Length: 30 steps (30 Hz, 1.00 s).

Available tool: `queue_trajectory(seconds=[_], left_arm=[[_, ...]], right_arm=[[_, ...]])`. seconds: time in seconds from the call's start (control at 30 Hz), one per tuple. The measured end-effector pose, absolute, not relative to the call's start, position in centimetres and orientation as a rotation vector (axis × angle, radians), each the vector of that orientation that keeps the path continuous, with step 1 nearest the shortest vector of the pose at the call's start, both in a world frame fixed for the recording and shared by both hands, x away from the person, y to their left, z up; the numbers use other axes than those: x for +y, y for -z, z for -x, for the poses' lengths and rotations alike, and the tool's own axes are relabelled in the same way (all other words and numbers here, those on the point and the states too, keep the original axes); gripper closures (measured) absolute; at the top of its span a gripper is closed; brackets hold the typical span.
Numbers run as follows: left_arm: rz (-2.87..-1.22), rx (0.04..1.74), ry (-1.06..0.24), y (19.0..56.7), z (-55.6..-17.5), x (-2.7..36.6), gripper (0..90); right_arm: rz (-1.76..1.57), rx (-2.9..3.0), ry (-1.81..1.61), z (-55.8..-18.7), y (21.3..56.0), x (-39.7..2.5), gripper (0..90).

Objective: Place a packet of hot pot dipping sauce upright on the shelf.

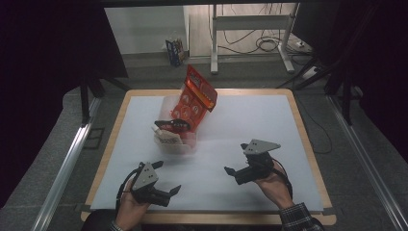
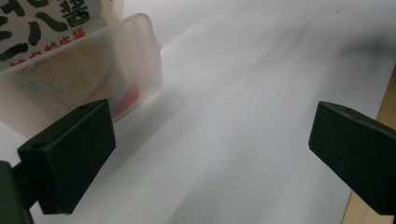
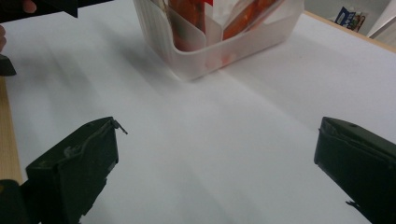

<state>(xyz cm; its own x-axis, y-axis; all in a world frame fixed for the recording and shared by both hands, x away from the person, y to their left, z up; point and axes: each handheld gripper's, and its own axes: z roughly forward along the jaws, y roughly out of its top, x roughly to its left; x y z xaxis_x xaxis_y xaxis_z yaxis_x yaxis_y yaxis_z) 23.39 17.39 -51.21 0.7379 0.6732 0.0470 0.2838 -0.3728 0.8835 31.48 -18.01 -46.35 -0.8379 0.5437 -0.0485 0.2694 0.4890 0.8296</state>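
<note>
Your target here looks like the translucent plastic bin (image 1: 179, 139) sitting left of centre on the white surface (image 1: 250, 120), with both grippers well short of it. Left gripper (image 1: 168, 178) sits near the front edge, jaws wide apart, nothing between them; right gripper (image 1: 236, 159) is to the right of it, jaws also spread, holding nothing. The bin reads as thin, light, semi-stiff plastic with smooth walls, so expect it to slide on the sheet and flex if you squeeze 1 wall hard. Best hold is probably the rounded rim (image 3: 205, 51) at a corner, or pinch a wall from above; the sides look slippery. Inside it: 1 tall red snack bag (image 1: 195, 98) standing tilted and sticking well above the rim, leaning toward the right and back. It looks like crinkly, soft film and light, so take it by the flat top seal, not the puffed body, or you may crush the contents. Lower in the bin there is a white packet with dark print (image 2: 44, 21) and something dark (image 1: 173, 125) lying across the top of the packs; cannot tell what that is. More red and orange wrappers (image 3: 187, 18) show through the near wall. Tall bag could tip the bin if you pull sideways, so steady the bin with the other gripper.
</note>
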Motion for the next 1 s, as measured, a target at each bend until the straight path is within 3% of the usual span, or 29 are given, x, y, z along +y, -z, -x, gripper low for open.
queue_trajectory(seconds=[1.0], left_arm=[[-1.998,0.718,-0.510,51.4,-23.4,17.0,0.1]], right_arm=[[-0.817,2.333,-1.214,-30.1,47.5,-23.2,0.0]])
